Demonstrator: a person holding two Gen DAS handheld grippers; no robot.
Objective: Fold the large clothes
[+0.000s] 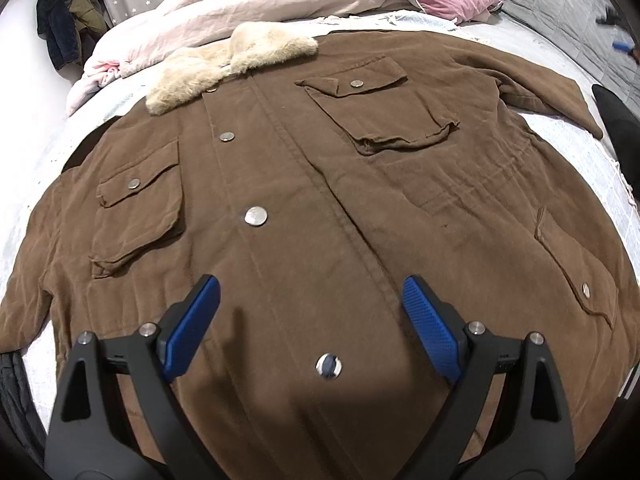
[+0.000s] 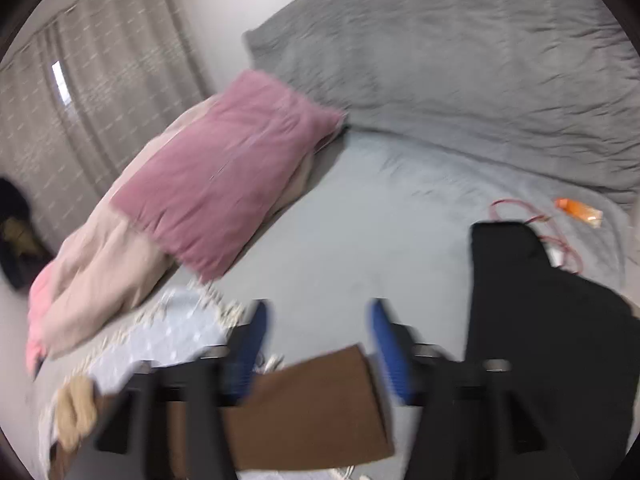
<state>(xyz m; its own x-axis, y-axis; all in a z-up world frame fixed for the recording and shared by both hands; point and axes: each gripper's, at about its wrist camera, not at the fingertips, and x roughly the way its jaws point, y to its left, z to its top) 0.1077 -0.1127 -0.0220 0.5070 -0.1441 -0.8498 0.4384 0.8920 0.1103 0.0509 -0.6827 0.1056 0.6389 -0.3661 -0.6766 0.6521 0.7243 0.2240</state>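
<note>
A large brown coat (image 1: 320,200) with a cream fur collar (image 1: 224,68) lies flat and face up on the bed, buttoned, chest pockets showing. Its right sleeve (image 1: 552,96) stretches toward the far right. My left gripper (image 1: 312,292) is open and empty, hovering just above the coat's lower front near a metal snap (image 1: 329,365). In the right wrist view, which is blurred, my right gripper (image 2: 318,314) is open above the brown sleeve end (image 2: 312,404), which lies between the fingers; the fur collar (image 2: 76,408) shows at lower left.
A pink pillow (image 2: 224,172) and a pale pink duvet (image 1: 224,12) lie at the head of the bed. A grey quilt (image 2: 460,60) covers the far side. A black garment (image 2: 552,340), a red cable (image 2: 532,224) and an orange packet (image 2: 578,210) lie at right. Dark clothes (image 1: 72,12) hang by the curtain.
</note>
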